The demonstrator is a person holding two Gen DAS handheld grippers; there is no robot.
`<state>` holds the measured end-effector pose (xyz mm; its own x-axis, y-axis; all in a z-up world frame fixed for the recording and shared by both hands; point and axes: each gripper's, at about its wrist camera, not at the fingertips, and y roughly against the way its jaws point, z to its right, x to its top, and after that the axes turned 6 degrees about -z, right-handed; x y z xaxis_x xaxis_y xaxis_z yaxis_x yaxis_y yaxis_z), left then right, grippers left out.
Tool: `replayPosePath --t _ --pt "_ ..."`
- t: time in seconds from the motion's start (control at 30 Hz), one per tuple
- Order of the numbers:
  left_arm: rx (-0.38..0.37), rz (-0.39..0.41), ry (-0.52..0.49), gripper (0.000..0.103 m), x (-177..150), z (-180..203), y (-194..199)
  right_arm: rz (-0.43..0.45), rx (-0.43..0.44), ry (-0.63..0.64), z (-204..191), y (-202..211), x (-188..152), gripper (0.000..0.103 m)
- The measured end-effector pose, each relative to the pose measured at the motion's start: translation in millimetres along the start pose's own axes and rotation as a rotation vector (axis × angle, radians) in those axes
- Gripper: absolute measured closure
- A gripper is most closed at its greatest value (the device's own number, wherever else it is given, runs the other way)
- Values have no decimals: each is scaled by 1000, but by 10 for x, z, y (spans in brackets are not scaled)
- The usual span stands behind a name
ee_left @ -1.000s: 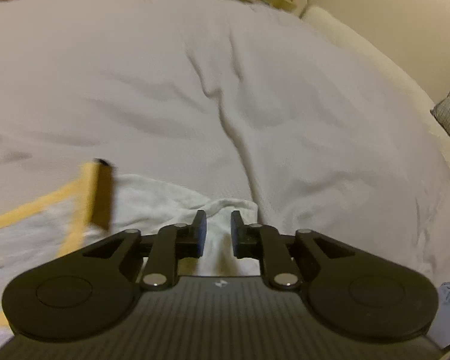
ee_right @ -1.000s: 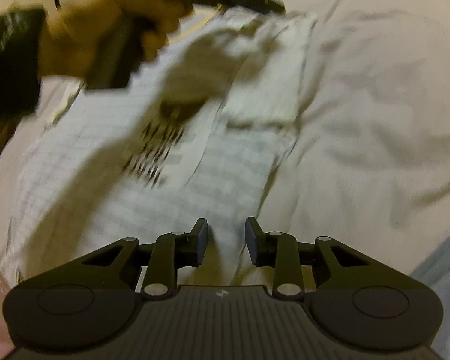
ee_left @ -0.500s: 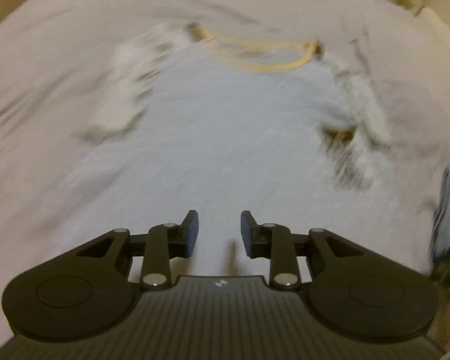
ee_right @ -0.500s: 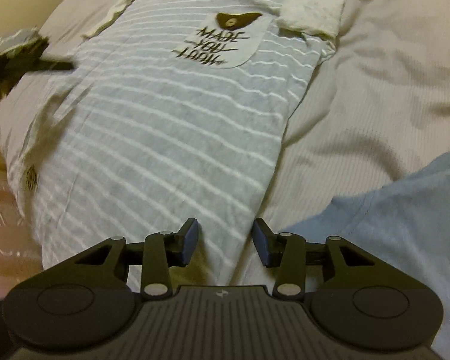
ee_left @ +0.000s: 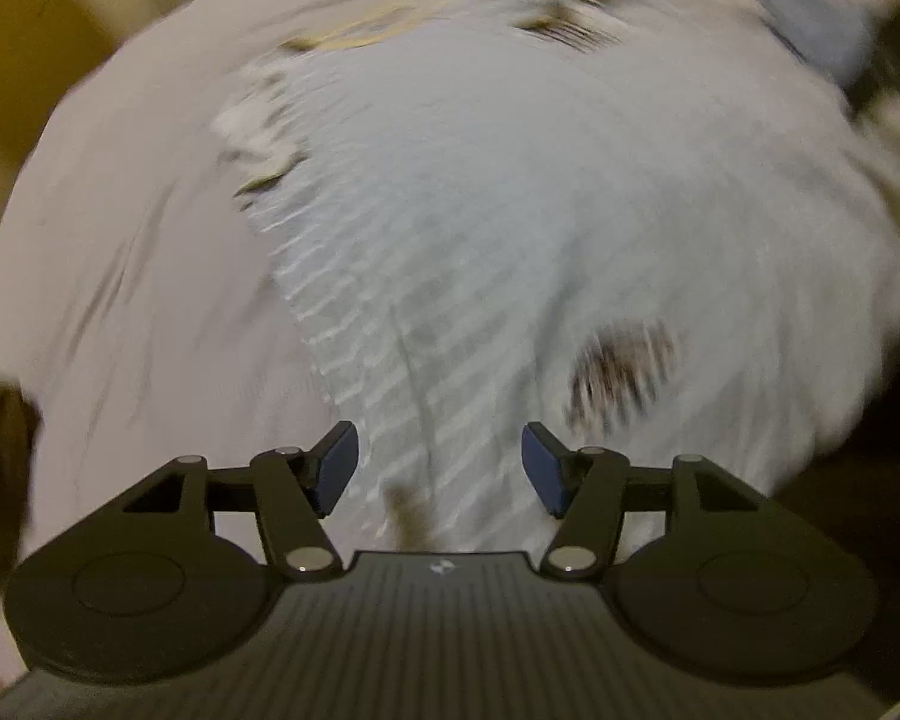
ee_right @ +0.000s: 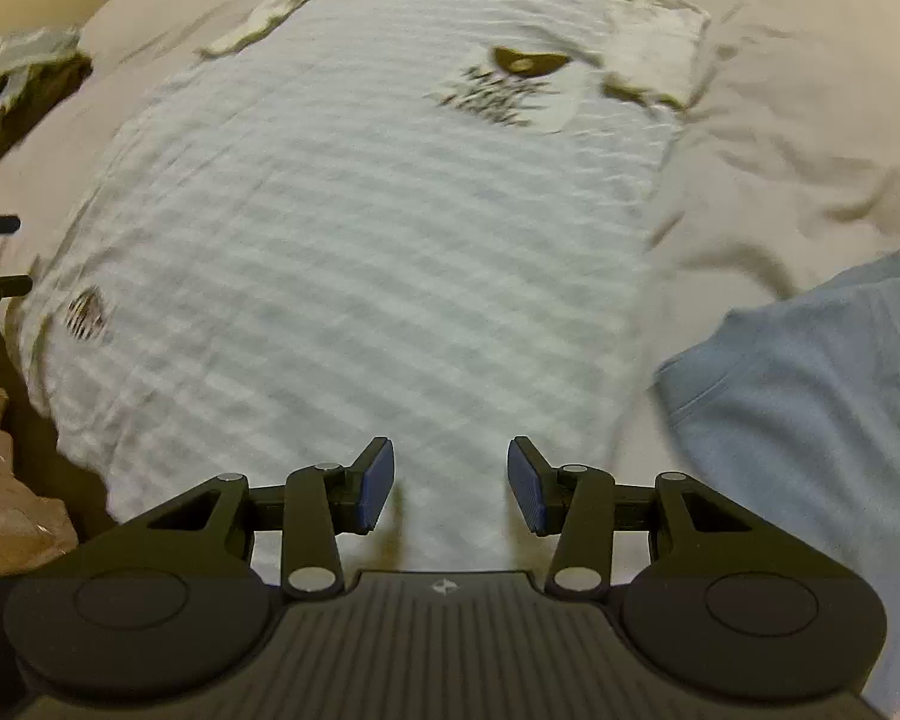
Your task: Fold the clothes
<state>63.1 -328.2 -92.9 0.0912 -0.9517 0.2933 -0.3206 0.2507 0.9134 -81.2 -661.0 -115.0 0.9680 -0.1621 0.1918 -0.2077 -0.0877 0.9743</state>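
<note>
Cotton bed (ee_right: 780, 120) is carrying the striped shirt (ee_right: 360, 240), lying flat, front up. You are handling soft, light, limp cloth; pinch hem corners. Left gripper (ee_left: 440, 468) and right gripper (ee_right: 450, 483) are both gaping, empty, over the hem.

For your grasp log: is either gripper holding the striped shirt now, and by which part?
Nothing is held. The left gripper and right gripper are both open above the striped shirt.

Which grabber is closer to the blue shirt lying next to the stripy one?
Right. The right gripper hovers over the stripy shirt's hem with the blue shirt just beside it. From the left gripper, the blue shirt lies far across.
</note>
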Motion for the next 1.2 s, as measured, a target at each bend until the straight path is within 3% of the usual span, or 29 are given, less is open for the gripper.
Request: replayPosePath --t 0.1,0.23,0.33,0.47,0.73,0.87,0.97,1.03,1.1,1.2 --pt "-51 14 26 43 -254 -13 18 18 -30 5 -379 117 -98 51" --pt "-12 26 42 44 -501 21 89 43 -53 72 -718 300 -239 43" --pt "57 32 -3 40 -637 163 139 43 -67 129 -792 352 -368 43" --pt "157 24 -113 39 -772 493 150 44 -46 136 -728 324 -582 43" --pt "309 56 -469 35 -942 1364 -198 66 -28 168 -693 214 -1072 43" --pt "398 37 -559 34 -997 1502 -539 64 -51 199 -748 161 -1216 40" --pt "459 67 -610 34 -1018 1513 -700 66 -89 189 -770 119 -1276 38" --pt "447 92 -577 43 -983 1422 -678 60 -118 174 -792 66 -1304 38" --pt "412 117 -504 74 -917 1269 -556 63 -148 182 -842 43 -1316 38" --pt "376 155 -396 91 -810 1021 -292 90 -183 214 -972 39 -1321 38"
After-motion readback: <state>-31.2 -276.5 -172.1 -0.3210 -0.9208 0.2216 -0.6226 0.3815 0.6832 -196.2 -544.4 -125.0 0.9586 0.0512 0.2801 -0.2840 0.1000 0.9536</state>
